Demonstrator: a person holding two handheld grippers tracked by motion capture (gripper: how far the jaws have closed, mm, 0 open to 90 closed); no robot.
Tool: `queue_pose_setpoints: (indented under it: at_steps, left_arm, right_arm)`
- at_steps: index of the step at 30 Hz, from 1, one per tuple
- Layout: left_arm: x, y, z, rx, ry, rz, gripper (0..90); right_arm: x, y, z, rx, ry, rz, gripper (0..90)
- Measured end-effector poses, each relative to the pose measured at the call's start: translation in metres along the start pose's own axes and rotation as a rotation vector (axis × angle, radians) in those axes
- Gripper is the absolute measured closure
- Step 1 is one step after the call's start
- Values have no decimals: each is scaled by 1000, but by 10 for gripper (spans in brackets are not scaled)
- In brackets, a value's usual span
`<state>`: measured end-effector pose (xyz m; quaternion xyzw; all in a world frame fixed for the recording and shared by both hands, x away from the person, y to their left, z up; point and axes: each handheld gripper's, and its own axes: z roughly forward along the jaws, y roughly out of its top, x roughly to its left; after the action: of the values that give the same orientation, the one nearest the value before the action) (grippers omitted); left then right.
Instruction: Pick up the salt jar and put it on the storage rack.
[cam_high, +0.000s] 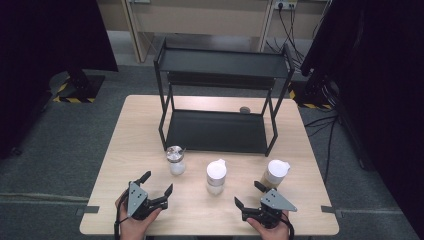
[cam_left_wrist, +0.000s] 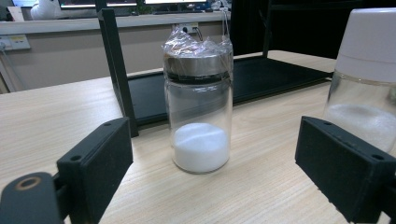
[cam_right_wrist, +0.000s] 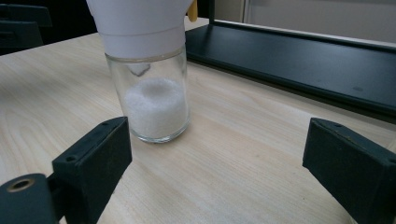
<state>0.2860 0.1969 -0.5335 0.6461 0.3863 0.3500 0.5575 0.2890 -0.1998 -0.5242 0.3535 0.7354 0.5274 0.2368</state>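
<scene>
Foil-capped jar (cam_left_wrist: 198, 107) stands upright on the surface (cam_high: 150, 125), just in front of the black rack's (cam_high: 215, 131) lower shelf, at the left end of a row of three jars. It's centred between the jaws in the left gripper view. Left hand-held gripper (cam_high: 156, 184) has its jaws spread wide and empty, short of the jar. Right hand-held gripper (cam_high: 248, 195) is also open and empty; its view looks at the white-lidded middle jar (cam_right_wrist: 149, 74), off to the left of its jaw line.

Likely step: approach and grasp.
- Left: push straight in, keep the jar centred, close on the glass body below the metal band. Avoid the crinkled wrap on top, probably slippery.
- Middle jar sits near the left gripper's right jaw (cam_left_wrist: 362, 88); watch that side on the way in.
- Right: swing to centre its jar before closing.
- Glass, powder low inside: grip firmly, lift vertically.
- The third jar (cam_high: 276, 172) sits close to the right gripper.
</scene>
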Motion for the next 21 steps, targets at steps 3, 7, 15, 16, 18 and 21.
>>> queue_pose_setpoints:
  at_steps: [3,7,15,16,18,21]
  left_arm:
    - [-2,1,0,-8,-10,0,109]
    - [-6,7,4,-27,-27,9,109]
    - [-6,18,18,-42,-43,43,135]
    - [-5,19,20,-41,-41,44,137]
    - [-3,20,25,-38,-34,46,144]
    - [0,23,34,-34,-17,62,155]
  right_arm:
    - [0,0,0,-6,-1,-3,84]
    - [0,0,-1,-11,1,-1,84]
    - [1,-1,-2,-17,3,-9,84]
    - [1,-1,-2,-18,2,-9,84]
    - [1,-1,-2,-16,2,-6,84]
    - [1,-1,-2,-18,2,-7,84]
